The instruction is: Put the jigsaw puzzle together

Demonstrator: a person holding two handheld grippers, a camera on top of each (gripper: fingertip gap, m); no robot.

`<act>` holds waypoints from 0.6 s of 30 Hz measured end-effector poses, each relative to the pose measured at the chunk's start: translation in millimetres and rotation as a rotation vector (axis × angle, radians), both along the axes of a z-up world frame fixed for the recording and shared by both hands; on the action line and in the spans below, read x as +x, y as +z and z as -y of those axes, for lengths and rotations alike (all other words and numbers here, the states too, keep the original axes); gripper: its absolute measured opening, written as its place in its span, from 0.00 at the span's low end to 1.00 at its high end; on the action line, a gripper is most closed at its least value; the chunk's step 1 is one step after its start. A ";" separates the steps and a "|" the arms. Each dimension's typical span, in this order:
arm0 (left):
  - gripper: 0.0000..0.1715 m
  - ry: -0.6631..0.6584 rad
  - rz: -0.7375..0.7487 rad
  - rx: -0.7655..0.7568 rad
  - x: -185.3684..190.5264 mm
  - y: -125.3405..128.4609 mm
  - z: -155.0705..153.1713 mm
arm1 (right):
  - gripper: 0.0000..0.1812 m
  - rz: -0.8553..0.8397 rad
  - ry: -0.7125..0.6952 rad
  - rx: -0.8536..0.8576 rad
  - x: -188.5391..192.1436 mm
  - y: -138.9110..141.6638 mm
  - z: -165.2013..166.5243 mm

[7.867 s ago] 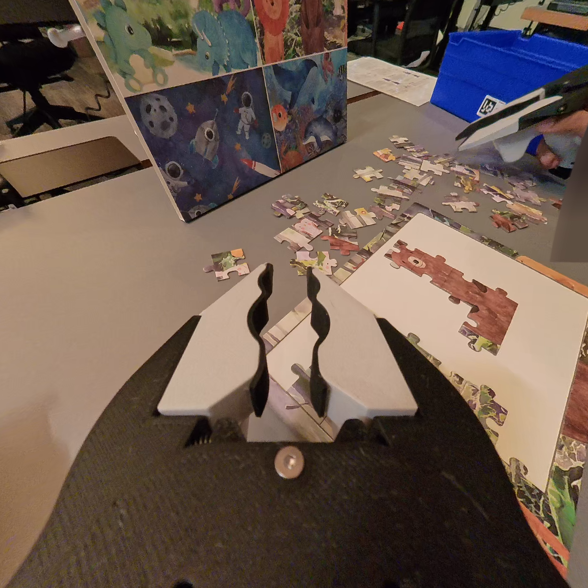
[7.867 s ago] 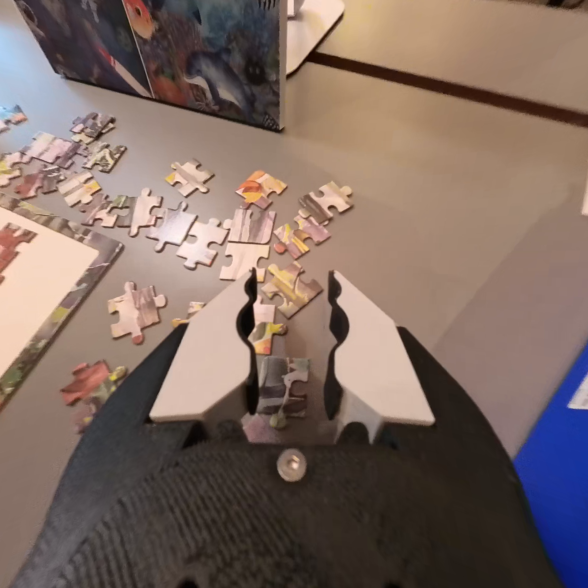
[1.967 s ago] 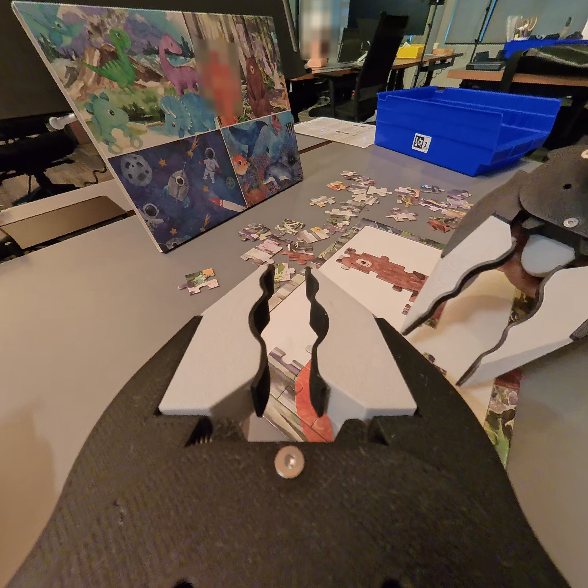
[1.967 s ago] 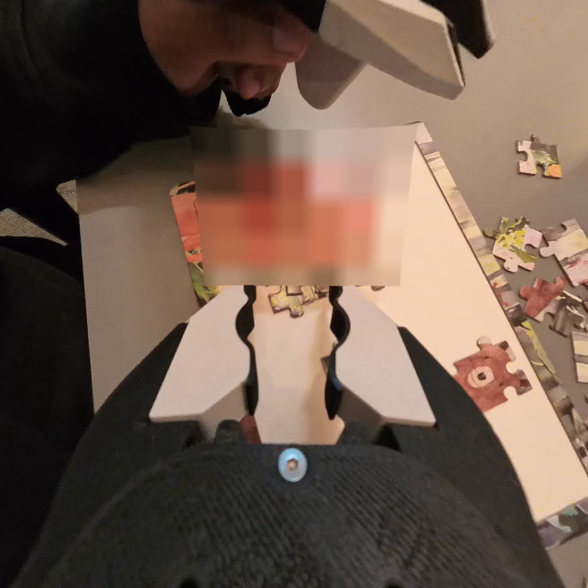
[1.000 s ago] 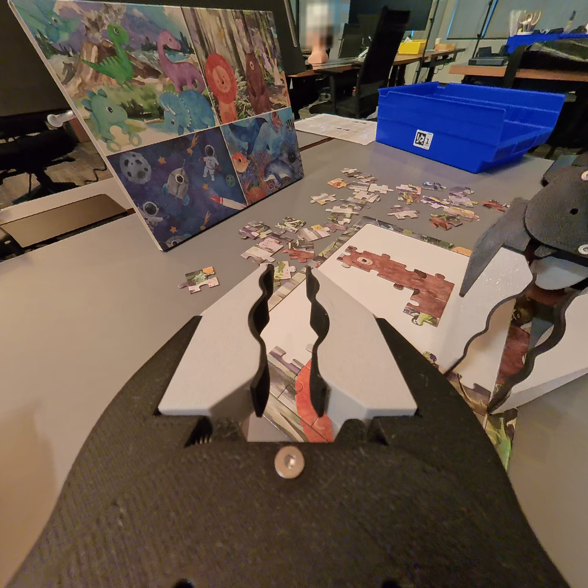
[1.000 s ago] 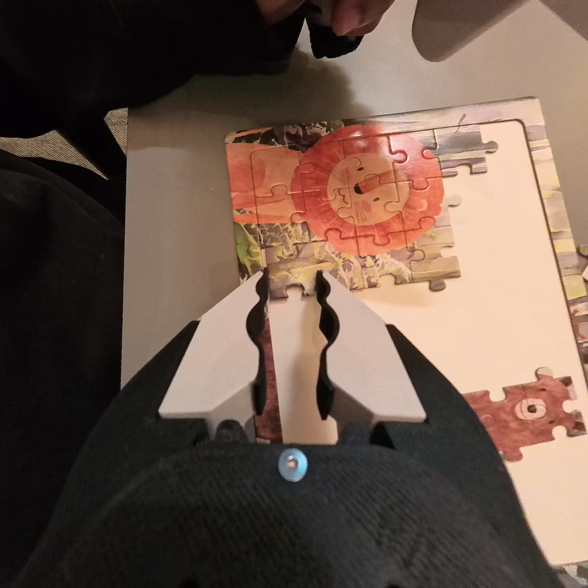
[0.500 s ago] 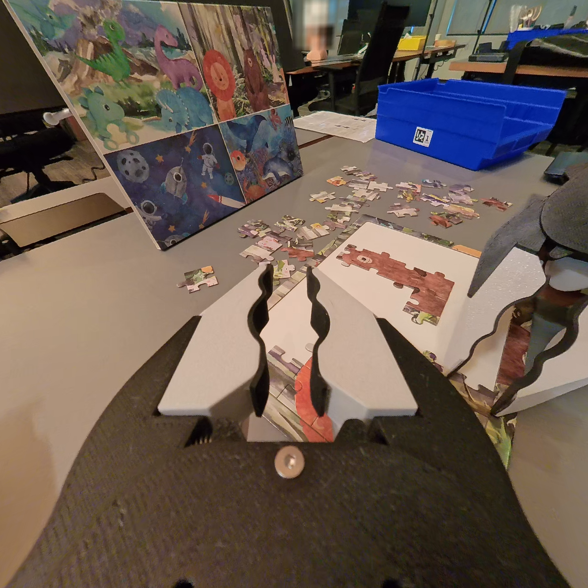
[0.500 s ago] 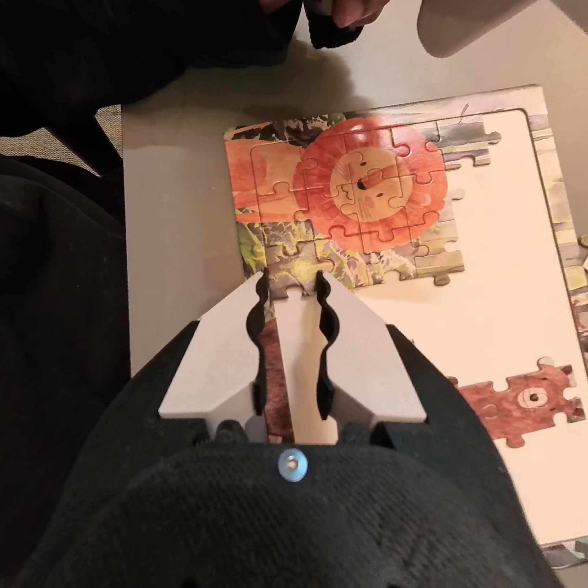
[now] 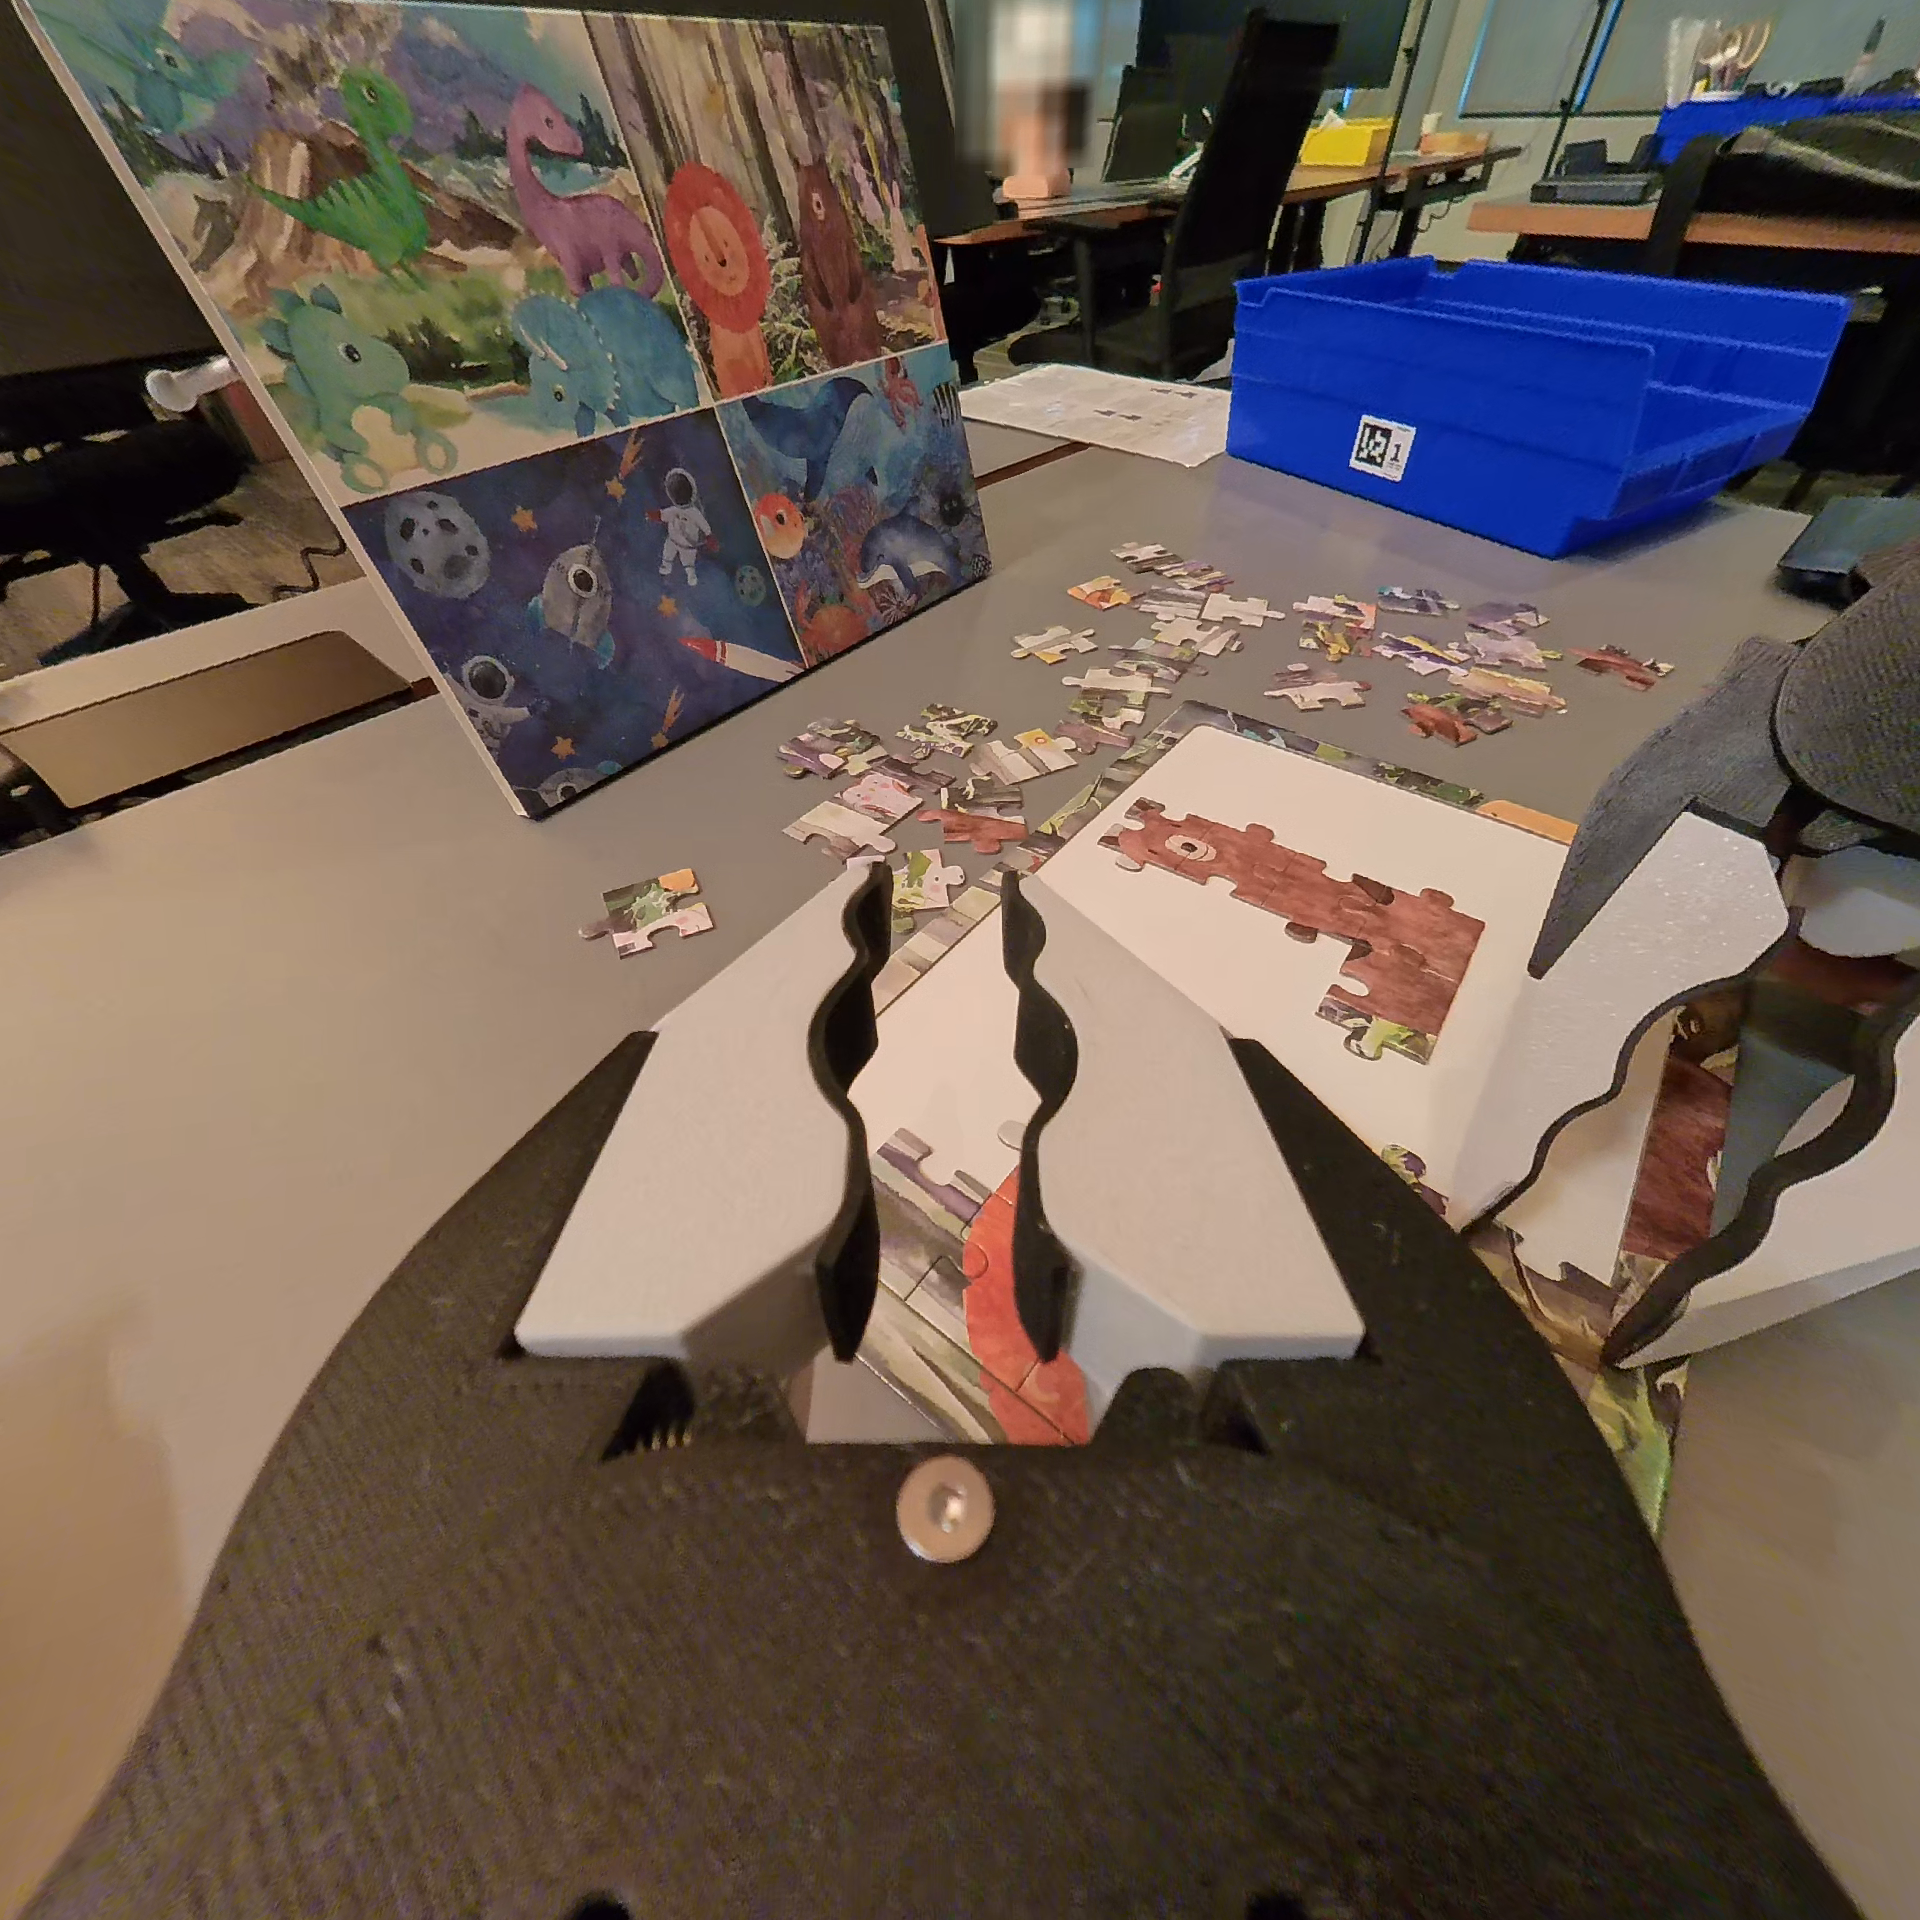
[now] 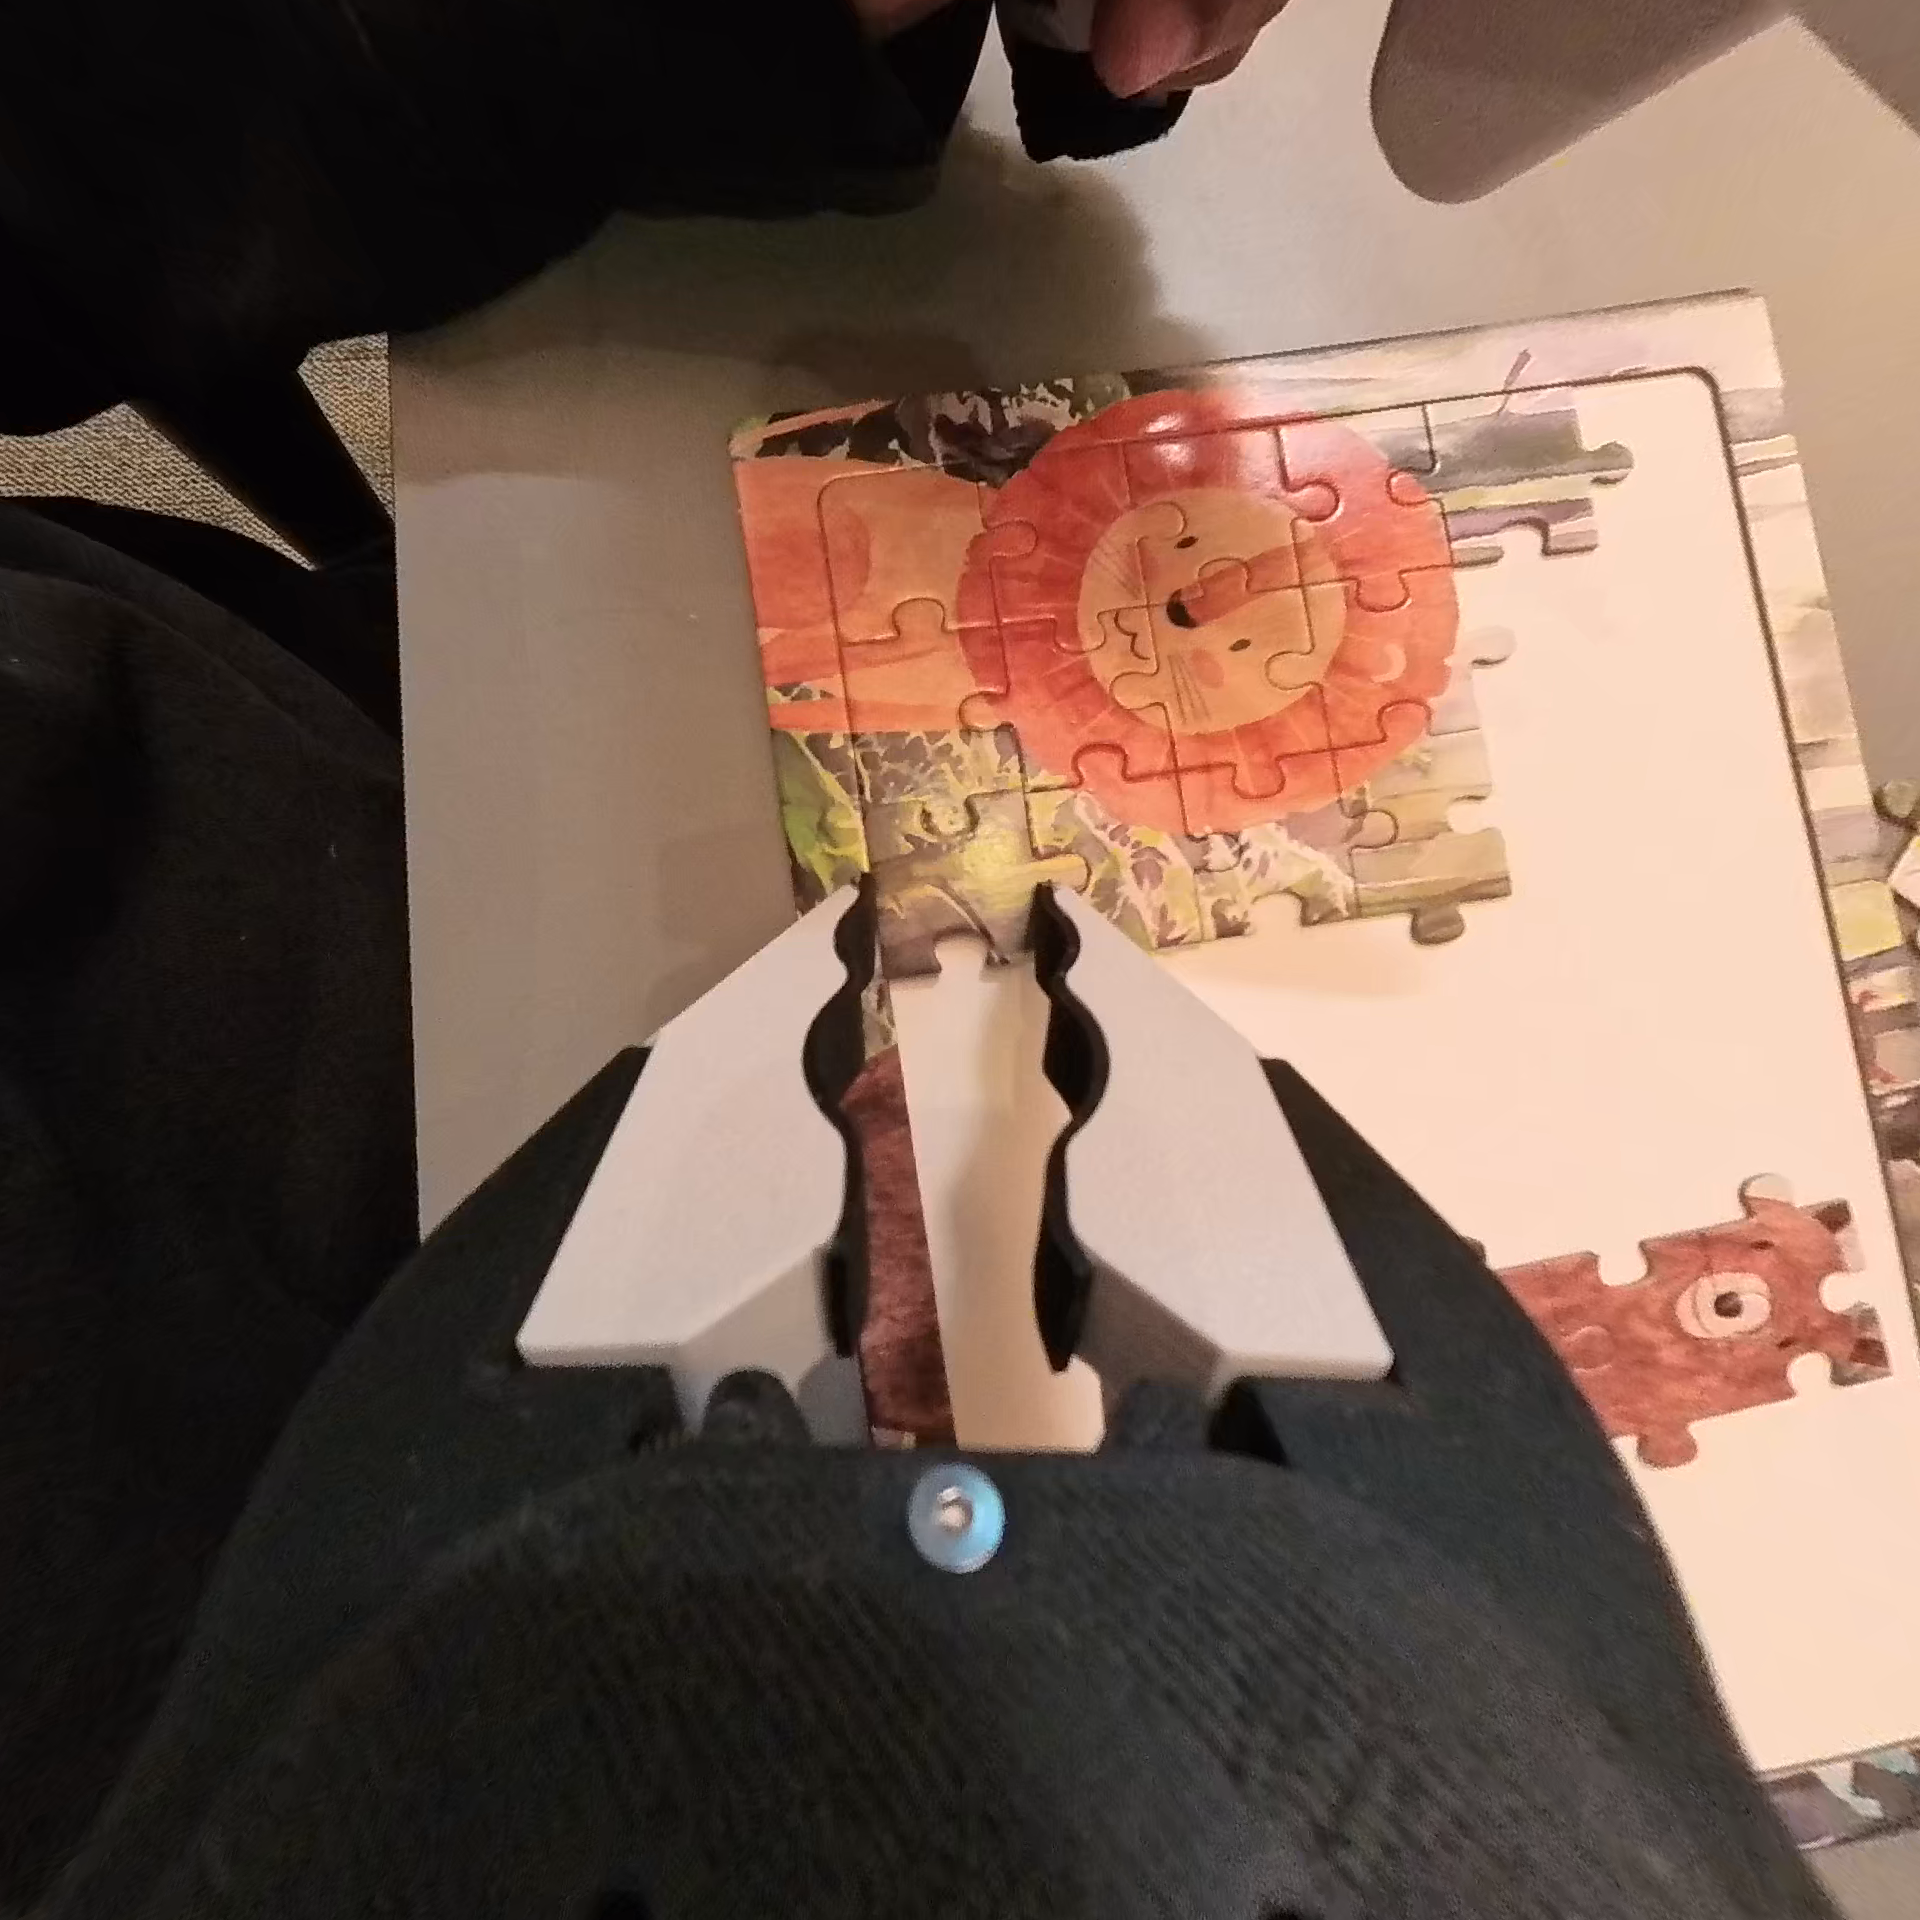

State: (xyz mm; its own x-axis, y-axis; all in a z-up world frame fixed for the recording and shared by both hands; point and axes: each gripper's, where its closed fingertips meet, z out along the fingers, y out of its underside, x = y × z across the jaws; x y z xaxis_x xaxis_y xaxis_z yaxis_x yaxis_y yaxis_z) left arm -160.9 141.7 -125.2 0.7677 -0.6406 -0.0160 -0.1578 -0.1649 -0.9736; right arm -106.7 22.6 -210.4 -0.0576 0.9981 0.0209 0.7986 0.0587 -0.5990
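A puzzle tray (image 10: pixel 1351 1091) lies on the grey table. It holds a joined lion block (image 10: pixel 1195 623) and a brown bear block (image 10: pixel 1704 1330). My right gripper (image 10: pixel 951 914) points down at the tray. Its jaws stand part-way apart, and the tips flank a grey-green piece (image 10: pixel 961 883) that lies at the lion block's lower left corner. My left gripper (image 9: pixel 940 894) is open and empty above the tray's (image 9: pixel 1247 790) near corner. The left wrist view also shows the bear block (image 9: pixel 1309 904) and the right gripper (image 9: pixel 1543 1294), tips down on the tray.
Several loose pieces (image 9: pixel 1174 644) lie beyond the tray, and a joined pair (image 9: pixel 649 912) lies to its left. A picture board (image 9: pixel 582 416) leans at the back left. A blue bin (image 9: pixel 1507 374) stands at the back right. A person's hand (image 10: pixel 1143 42) and dark clothing (image 10: pixel 208 727) are at the table's near edge.
The right gripper came from the loose pieces to the tray. Its jaws narrowed between 2 s and 1 s ago and have barely shifted since. The left gripper stays still and open.
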 end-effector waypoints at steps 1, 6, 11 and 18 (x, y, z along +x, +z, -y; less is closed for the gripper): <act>0.11 0.000 0.000 0.000 0.0 0.0 0.1 | 0.16 0.001 0.001 0.000 -0.1 0.0 0.0; 0.11 0.000 0.000 0.000 -0.1 0.0 0.0 | 0.16 0.002 0.002 0.000 0.2 -0.3 -0.7; 0.11 0.000 0.000 0.000 -0.1 0.0 0.0 | 0.16 0.003 0.006 0.003 0.4 -0.2 -0.6; 0.11 0.000 0.000 0.000 -0.1 0.1 0.1 | 0.16 0.008 0.009 0.009 0.8 -0.2 -0.5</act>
State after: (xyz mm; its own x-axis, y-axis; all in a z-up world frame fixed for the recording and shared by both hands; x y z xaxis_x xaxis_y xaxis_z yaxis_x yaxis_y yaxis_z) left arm -161.0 141.6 -125.0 0.7679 -0.6404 -0.0159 -0.1576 -0.1648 -0.9737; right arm -105.9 23.1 -210.6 -0.0667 0.9973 0.0292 0.8029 0.0710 -0.5919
